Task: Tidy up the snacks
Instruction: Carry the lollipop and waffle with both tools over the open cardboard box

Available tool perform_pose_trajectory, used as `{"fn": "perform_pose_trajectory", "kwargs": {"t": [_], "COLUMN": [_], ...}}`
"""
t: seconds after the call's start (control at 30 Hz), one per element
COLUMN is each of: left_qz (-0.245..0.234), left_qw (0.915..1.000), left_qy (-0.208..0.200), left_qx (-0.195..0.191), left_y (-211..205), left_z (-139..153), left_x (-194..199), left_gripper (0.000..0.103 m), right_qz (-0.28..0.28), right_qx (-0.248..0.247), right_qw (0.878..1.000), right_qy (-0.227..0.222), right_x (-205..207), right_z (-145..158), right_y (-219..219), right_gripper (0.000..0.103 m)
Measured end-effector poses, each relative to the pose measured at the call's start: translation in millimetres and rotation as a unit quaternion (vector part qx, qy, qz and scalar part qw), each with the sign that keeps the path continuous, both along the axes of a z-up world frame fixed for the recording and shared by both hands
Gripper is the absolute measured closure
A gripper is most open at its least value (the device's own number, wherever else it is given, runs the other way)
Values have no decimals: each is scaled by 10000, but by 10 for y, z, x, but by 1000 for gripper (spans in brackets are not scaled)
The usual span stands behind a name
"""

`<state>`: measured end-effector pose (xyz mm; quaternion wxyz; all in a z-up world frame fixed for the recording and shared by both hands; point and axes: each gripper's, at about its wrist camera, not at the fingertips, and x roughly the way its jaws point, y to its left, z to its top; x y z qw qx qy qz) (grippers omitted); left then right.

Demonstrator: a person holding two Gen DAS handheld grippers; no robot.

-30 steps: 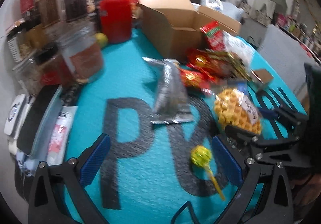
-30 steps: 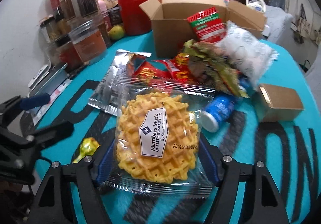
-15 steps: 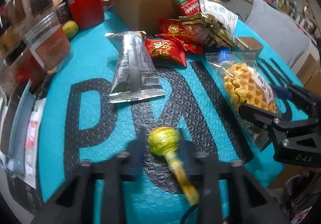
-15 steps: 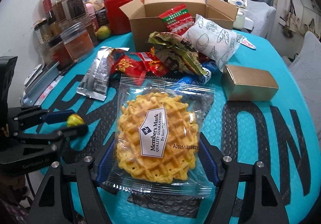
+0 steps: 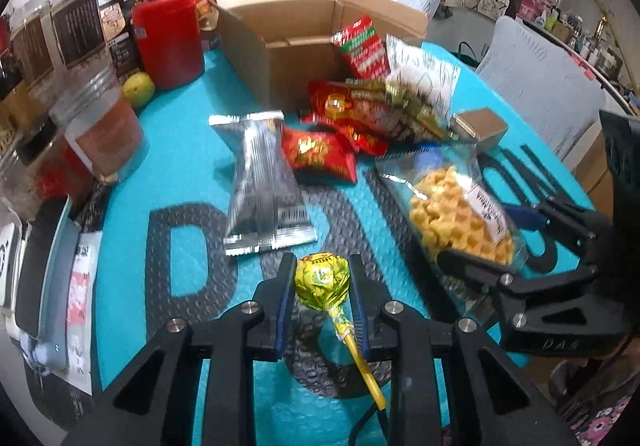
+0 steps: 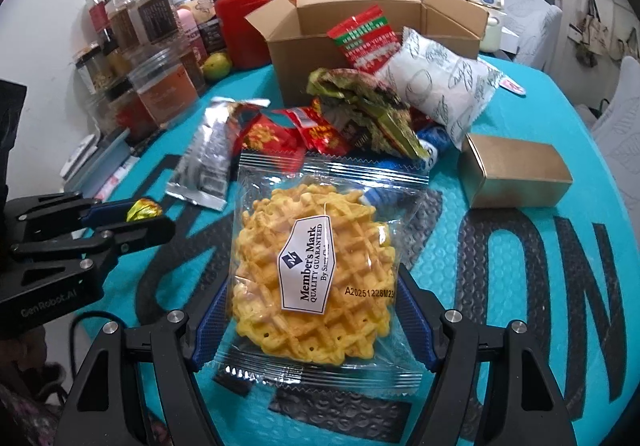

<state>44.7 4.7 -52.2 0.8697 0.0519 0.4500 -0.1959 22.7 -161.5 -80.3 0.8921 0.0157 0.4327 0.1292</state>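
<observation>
left gripper [image 5: 320, 286]: closed on the lollipop [image 5: 320, 280] head, stick trailing back toward the camera (long axis roughly along the fingers)
right gripper [image 6: 310, 322]: clamped across the waffle pack [image 6: 316, 278], pack held flat, seams fore and aft
cardboard box [image 6: 360, 26]: open, straight ahead of both grippers, past the loose snack pile
nearer hand: hard to call; the box is seen slightly closer from the right
next move (judged): both loads are to be carried forward over the pile into the box
</observation>
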Motion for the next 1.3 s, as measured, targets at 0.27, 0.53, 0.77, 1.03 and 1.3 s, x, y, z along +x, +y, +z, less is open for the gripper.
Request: {"fn": "perform_pose_trajectory", "kwargs": {"t": [0.27,0.53,0.77,1.03,1.3], "left_qz": [27,84,63,4,29], "left_qw": [9994,9973,9927,9839,9774], "left_qy": [-304,-653,-1122,-1700,-2015], "left_qx": [-178,-326,-447,-556,-644], "left_y": [-50,-73,-152,-282,-419], "left_z": [302,586,886,1214,1426], "left_x": [179,435,692,1025,1381], "left_gripper": [78,78,78,78,78], "right_qz": [3,155,284,195,206], "right_qx": [99,22,-52,-235,-146], "right_qw": [9995,9976,9937,9869,9838], "right_qy": [-292,-670,-1081,-1585,-1777], "right_x": [78,286,525,797,1208], "right_z": [312,666,1028,1363,1589], "right_y": [-25,-53,-111,-193,-299], "right_gripper": [28,28,28,28,28]}}
